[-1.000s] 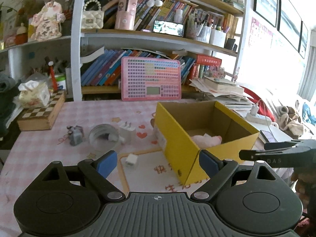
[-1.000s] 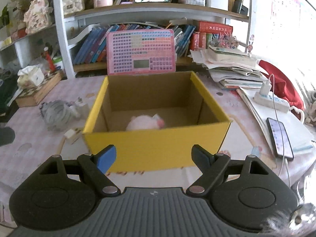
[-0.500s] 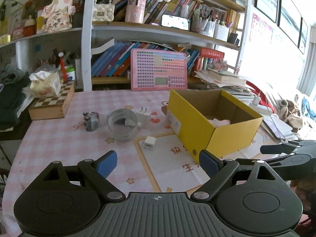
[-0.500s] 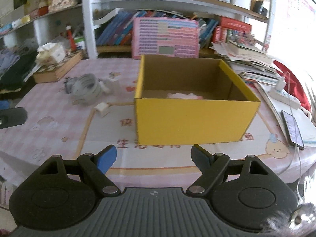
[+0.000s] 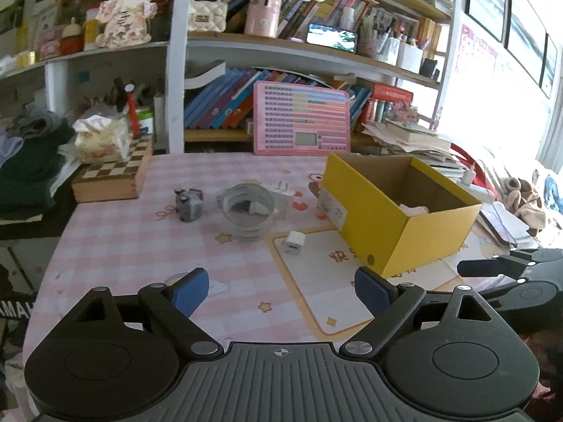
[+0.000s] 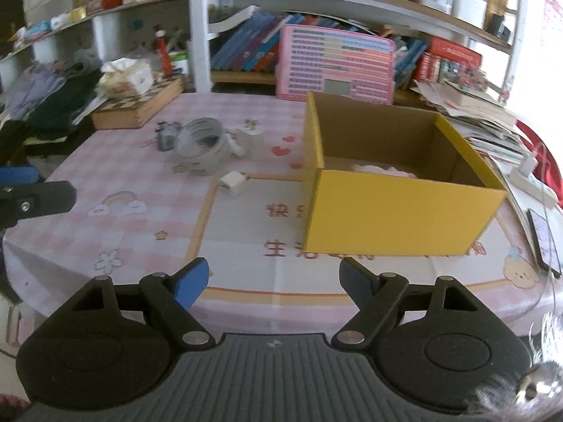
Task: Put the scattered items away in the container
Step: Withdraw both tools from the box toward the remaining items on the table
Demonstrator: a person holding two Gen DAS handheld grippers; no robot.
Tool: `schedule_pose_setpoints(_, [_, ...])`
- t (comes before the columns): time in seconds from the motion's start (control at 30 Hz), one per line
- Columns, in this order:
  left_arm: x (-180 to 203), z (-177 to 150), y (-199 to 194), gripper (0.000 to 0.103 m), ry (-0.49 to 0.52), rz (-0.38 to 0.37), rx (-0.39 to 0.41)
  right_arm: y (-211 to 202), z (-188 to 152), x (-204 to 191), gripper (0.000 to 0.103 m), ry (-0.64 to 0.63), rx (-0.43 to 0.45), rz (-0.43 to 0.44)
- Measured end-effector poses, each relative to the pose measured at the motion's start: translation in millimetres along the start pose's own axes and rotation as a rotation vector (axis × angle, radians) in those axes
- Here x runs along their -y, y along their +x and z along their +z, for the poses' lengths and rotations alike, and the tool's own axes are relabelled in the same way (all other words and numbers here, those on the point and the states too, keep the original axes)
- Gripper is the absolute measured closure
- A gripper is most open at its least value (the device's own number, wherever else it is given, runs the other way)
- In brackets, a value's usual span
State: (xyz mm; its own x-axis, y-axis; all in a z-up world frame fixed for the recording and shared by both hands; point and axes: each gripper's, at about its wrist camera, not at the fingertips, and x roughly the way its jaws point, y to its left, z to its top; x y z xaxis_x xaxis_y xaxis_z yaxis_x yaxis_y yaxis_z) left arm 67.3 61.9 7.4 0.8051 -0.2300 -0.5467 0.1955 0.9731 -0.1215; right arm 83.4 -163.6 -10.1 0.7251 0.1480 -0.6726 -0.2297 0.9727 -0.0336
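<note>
A yellow cardboard box (image 5: 404, 232) (image 6: 397, 211) stands open on the pink checked tablecloth, with a pale pink item (image 5: 415, 209) (image 6: 383, 170) inside. Left of it lie a small white charger cube (image 5: 293, 244) (image 6: 232, 182), a roll of clear tape (image 5: 248, 212) (image 6: 202, 144), a white plug adapter (image 5: 281, 190) (image 6: 250, 137) and a small grey toy camera (image 5: 188, 202) (image 6: 165, 135). My left gripper (image 5: 281, 290) is open and empty, well short of the items. My right gripper (image 6: 272, 277) is open and empty at the table's near edge, before the box.
A wooden chessboard box (image 5: 112, 174) with a tissue pack sits at the back left. A pink calculator board (image 5: 302, 119) leans against the bookshelf. Papers, a power strip and a phone (image 6: 543, 239) lie right of the yellow box. The printed mat (image 6: 260, 232) lies in front.
Both grippers have pulled back from the box, so more of the table shows. The right view has swung left, and the box now sits to its right. Both stay open and empty.
</note>
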Motion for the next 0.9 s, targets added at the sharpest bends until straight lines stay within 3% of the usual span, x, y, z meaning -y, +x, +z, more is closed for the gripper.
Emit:
schedule_pose_setpoints(0.5, [-18,5,8,0.011,-0.035,0.038,0.004,20,18,-36,0.032,-0.145,0.007,0.085])
schedule_pose_setpoints(0.9, [-33,27,48,0.011,-0.034,0.067,-0.014,71,51,-43,0.033,-0.216,-0.019,0.144])
